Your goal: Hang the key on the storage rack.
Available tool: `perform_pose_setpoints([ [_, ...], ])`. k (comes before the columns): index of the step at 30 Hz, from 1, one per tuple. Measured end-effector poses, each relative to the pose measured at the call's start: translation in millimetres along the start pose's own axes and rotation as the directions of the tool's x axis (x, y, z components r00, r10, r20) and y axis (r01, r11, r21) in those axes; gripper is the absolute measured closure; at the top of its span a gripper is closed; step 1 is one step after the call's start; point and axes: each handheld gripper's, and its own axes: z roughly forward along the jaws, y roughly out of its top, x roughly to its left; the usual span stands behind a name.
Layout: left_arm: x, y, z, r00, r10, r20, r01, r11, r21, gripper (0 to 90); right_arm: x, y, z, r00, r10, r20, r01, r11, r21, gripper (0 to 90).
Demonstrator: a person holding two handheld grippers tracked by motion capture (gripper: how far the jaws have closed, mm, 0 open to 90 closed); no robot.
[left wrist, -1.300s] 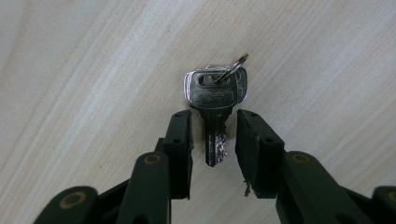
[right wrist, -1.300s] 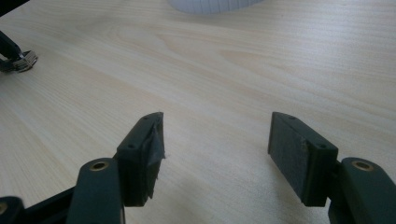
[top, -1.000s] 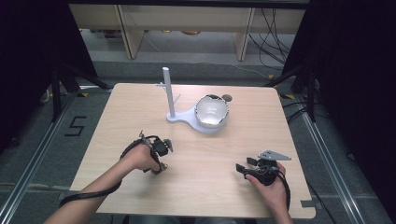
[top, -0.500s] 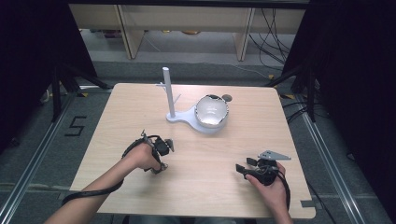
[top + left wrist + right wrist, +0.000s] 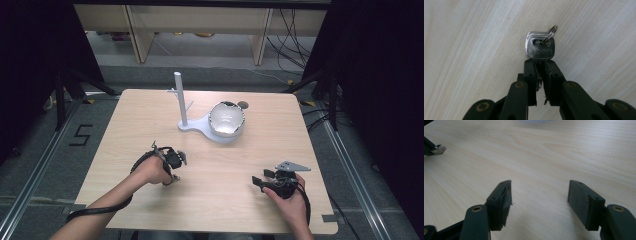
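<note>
Left gripper (image 5: 540, 72) clamped on keys (image 5: 539, 47) with a ring, just above the wooden table (image 5: 125, 130) near its left front, right gripper (image 5: 539, 195) jaws spread wide and empty at right front, white stand (image 5: 181, 102) with bowl (image 5: 227, 119) at the far middle.

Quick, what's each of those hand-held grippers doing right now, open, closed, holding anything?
Left hand-held gripper: closed on a small bunch of keys on a ring.
Right hand-held gripper: open, holding nothing, above the table.
</note>
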Motion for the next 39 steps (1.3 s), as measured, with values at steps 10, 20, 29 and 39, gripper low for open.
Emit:
perform_pose_setpoints([
  [10,0.5,1.6,0.3,1.0,0.009,0.001,-0.009,0.9999,0.011,80.5,2.7,-1.0,2.2,0.9984,0.046,-0.032,-0.047,0.999,-0.007,36.9],
  [20,-0.4,-0.8,0.0,0.9991,0.042,-0.005,-0.042,0.9991,0.003,81.0,1.7,-0.6,0.9,0.9979,0.048,-0.042,-0.048,0.999,0.01,36.9],
  [29,2.5,-10.0,-8.7,0.9999,0.015,-0.008,-0.015,0.9981,-0.059,81.1,0.1,-0.3,1.6,0.9998,0.007,-0.016,-0.007,1.0,-0.008,37.0],
  [39,10.5,-18.6,-27.7,0.9993,-0.027,-0.025,0.024,0.9933,-0.113,81.1,2.5,-1.0,2.2,0.9985,0.045,-0.031,-0.045,0.999,-0.008,36.9],
])
